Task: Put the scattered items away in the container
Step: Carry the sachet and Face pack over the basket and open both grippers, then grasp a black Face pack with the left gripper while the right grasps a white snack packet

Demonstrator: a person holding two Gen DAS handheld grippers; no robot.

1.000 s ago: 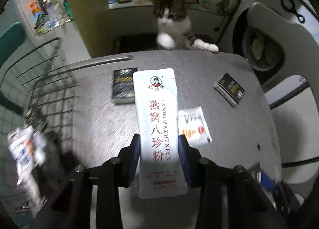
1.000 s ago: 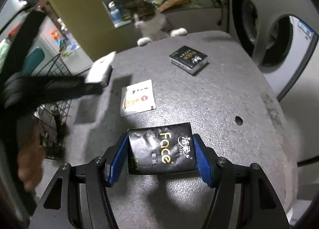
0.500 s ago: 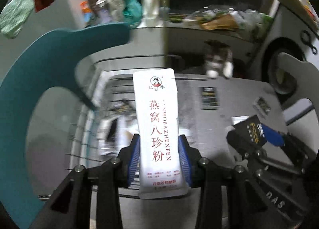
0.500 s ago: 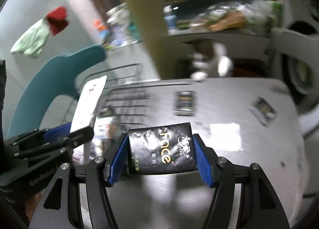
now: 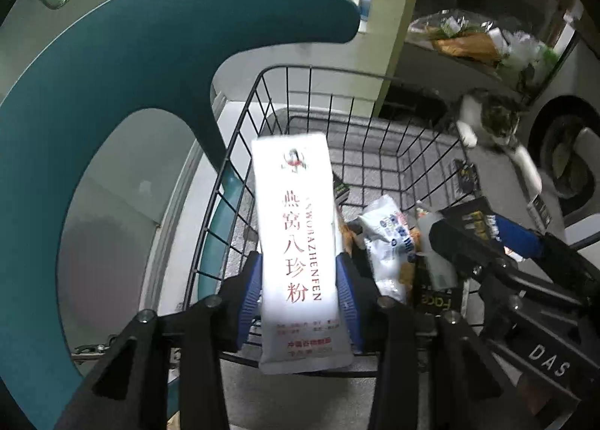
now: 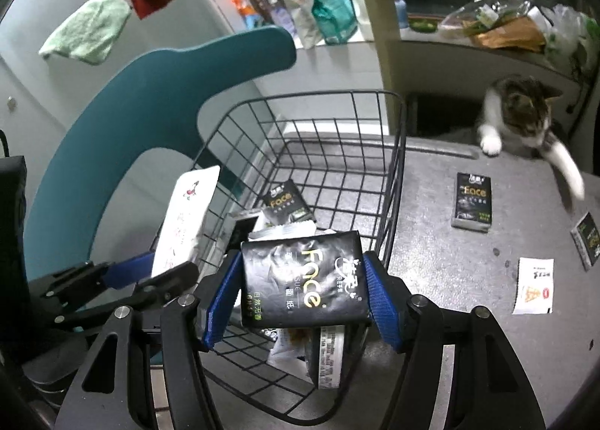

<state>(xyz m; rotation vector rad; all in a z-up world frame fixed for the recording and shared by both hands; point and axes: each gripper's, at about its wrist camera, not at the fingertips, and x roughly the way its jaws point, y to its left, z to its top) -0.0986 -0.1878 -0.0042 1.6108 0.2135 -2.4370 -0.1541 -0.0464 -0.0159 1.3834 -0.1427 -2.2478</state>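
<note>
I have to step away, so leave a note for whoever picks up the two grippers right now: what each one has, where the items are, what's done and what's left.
Left gripper: over the basket, fingers opening around the white sachet, which sits between them.
Right gripper: also over the basket, fingers opening around a black tissue pack.
Done: several packets already lie in the basket, including another tissue pack.
Left: drop both items in, then fetch from the table two tissue packs and a small white packet.
Note: a cat is pawing at the table's far edge.
</note>
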